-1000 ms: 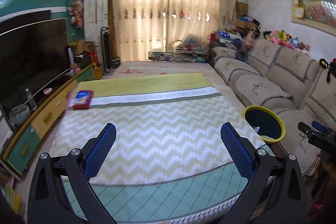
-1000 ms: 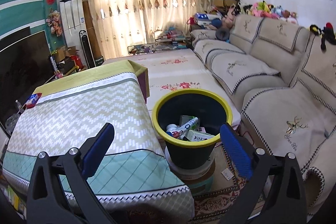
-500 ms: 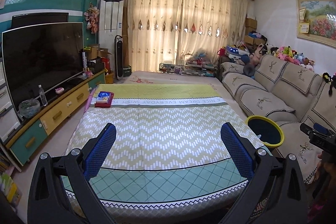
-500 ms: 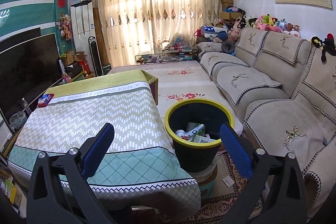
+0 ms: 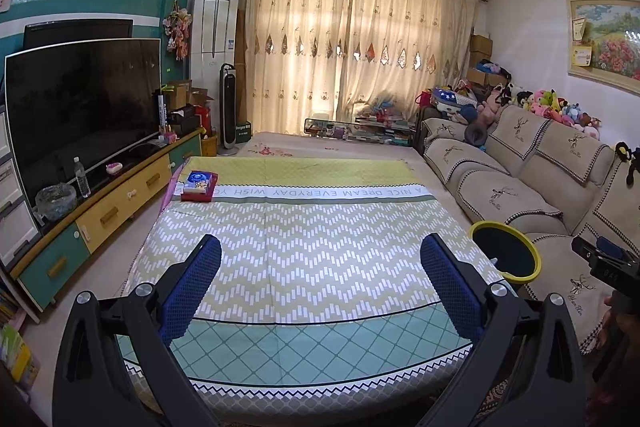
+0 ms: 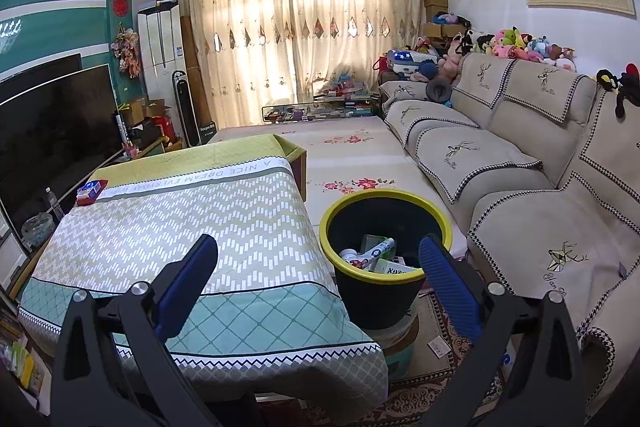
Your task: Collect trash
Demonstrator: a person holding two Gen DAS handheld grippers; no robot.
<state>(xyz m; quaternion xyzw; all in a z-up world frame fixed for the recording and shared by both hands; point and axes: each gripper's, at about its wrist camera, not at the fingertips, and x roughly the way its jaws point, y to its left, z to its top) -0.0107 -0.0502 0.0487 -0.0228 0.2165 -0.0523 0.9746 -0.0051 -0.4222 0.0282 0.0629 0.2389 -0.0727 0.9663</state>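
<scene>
A black bin with a yellow rim [image 6: 386,291] stands on a stool between the table and the sofa. It holds a toothpaste tube [image 6: 376,251] and small boxes. The bin's rim also shows in the left wrist view [image 5: 506,229]. My left gripper [image 5: 320,279] is open and empty above the near end of the patterned tablecloth [image 5: 304,251]. My right gripper [image 6: 318,283] is open and empty, held back from the table's near right corner and the bin. A red and blue packet [image 5: 199,183] lies at the table's far left corner; it also shows in the right wrist view [image 6: 92,190].
A beige sofa [image 6: 520,179] runs along the right. A TV [image 5: 80,107] on a low cabinet [image 5: 108,211] runs along the left, with a bottle and a bowl on it. A patterned rug [image 6: 432,387] lies under the bin's stool. Curtains and clutter fill the far end.
Both grippers have pulled back and risen from the table, so more of the room shows. Both stay open and empty. The bin sits farther from the right gripper.
</scene>
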